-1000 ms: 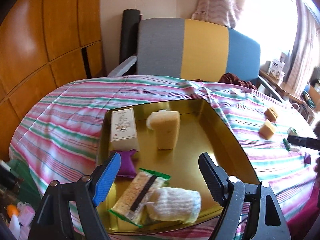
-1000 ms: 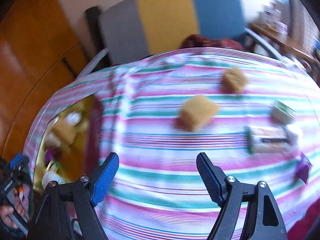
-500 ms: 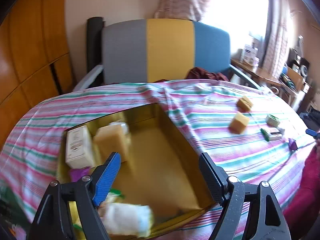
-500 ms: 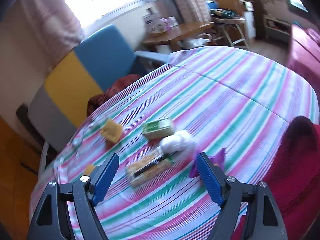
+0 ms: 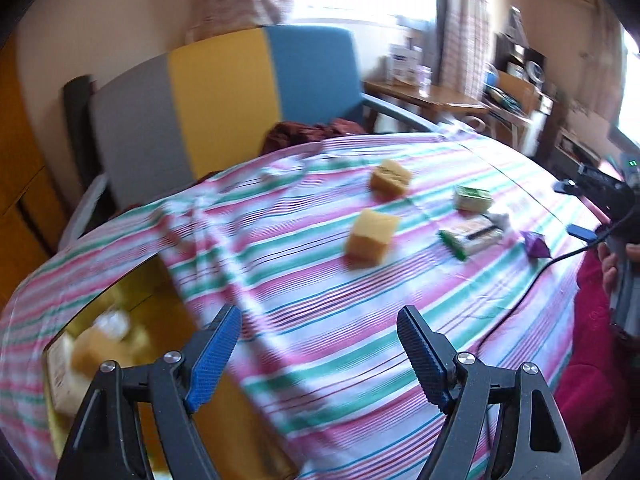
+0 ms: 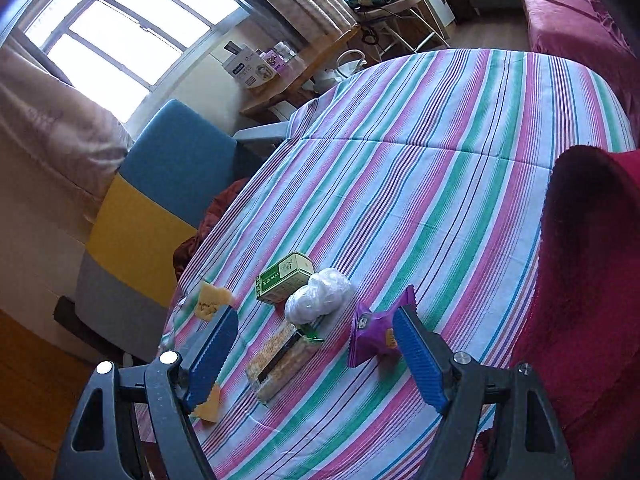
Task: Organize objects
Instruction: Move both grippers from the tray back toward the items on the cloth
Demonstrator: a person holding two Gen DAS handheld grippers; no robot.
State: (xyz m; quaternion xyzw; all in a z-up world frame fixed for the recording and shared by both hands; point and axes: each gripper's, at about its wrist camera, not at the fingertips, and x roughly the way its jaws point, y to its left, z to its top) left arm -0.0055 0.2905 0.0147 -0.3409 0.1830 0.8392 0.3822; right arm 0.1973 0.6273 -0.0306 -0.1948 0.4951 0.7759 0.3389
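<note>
Looking along your left tool (image 5: 320, 346), you alone see the gold tray (image 5: 168, 304) at the counter's left edge. Your right tool (image 6: 314, 346) shows the purple packet (image 6: 372, 334) beside striped open cloth (image 6: 460, 184). Both tools gape empty.

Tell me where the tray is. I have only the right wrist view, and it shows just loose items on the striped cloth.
Observer: The gold tray is at the lower left of the left wrist view. It lies past the two sponges from the purple packet.
Operator: Report what is in it.
Observer: It is blurred. A yellow block and a pale box lie at its left end, and I cannot tell more.
Operator: Check the left gripper.
Observer: The left gripper is open with nothing between its fingers. It is above the striped cloth, beside the tray's edge.
</note>
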